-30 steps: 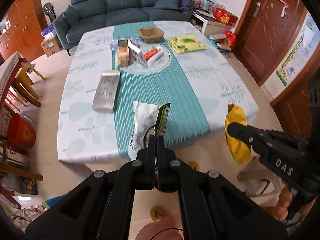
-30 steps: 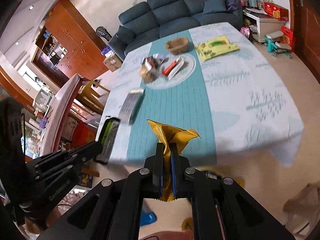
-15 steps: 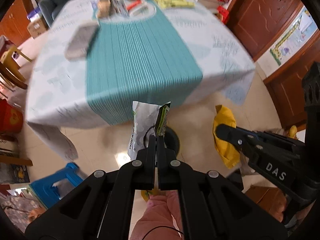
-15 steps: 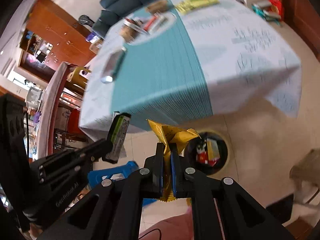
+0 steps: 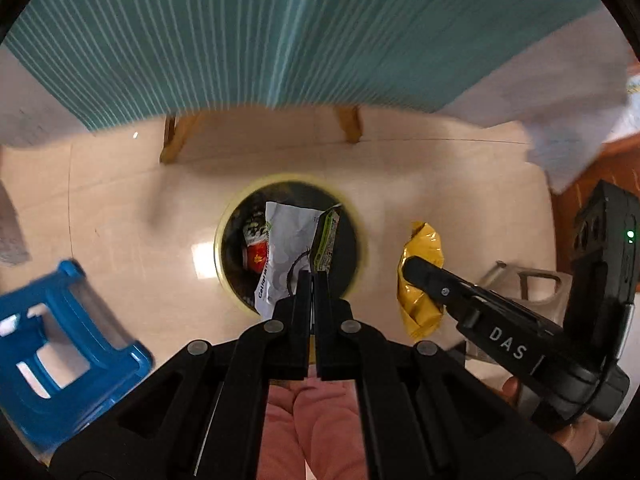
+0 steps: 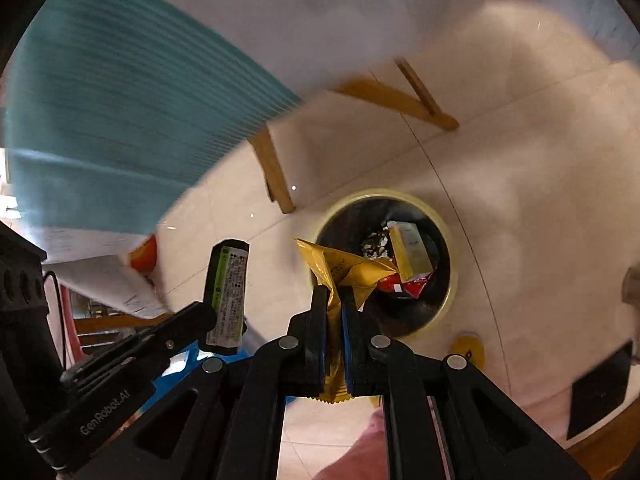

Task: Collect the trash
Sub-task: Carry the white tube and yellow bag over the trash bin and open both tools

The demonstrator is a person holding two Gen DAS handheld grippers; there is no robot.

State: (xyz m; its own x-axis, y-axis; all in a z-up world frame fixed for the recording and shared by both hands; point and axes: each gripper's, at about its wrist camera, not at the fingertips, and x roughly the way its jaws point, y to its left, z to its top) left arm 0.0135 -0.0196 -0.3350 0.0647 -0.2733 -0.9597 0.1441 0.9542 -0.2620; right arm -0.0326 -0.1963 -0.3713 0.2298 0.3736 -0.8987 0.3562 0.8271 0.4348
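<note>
My left gripper [image 5: 313,280] is shut on a white and green snack wrapper [image 5: 294,246] and holds it right above a round yellow-rimmed trash bin [image 5: 224,256] on the floor. My right gripper [image 6: 335,294] is shut on a crumpled yellow wrapper [image 6: 344,270], just left of the same bin [image 6: 450,240], which holds red and yellow packets. The right gripper with the yellow wrapper [image 5: 420,280] shows at the right of the left wrist view. The left gripper's wrapper [image 6: 226,294] shows at the left of the right wrist view.
The table's teal and white cloth [image 5: 280,36] hangs above, with wooden legs [image 5: 176,140] behind the bin. A blue plastic stool [image 5: 60,344] stands on the floor at left. My pink-clad legs [image 5: 312,428] are below. A grey stool [image 5: 532,288] is at right.
Both grippers have tilted down from the tabletop toward the floor, each still holding its wrapper. The trash bin is now right under the left gripper and close to the right one.
</note>
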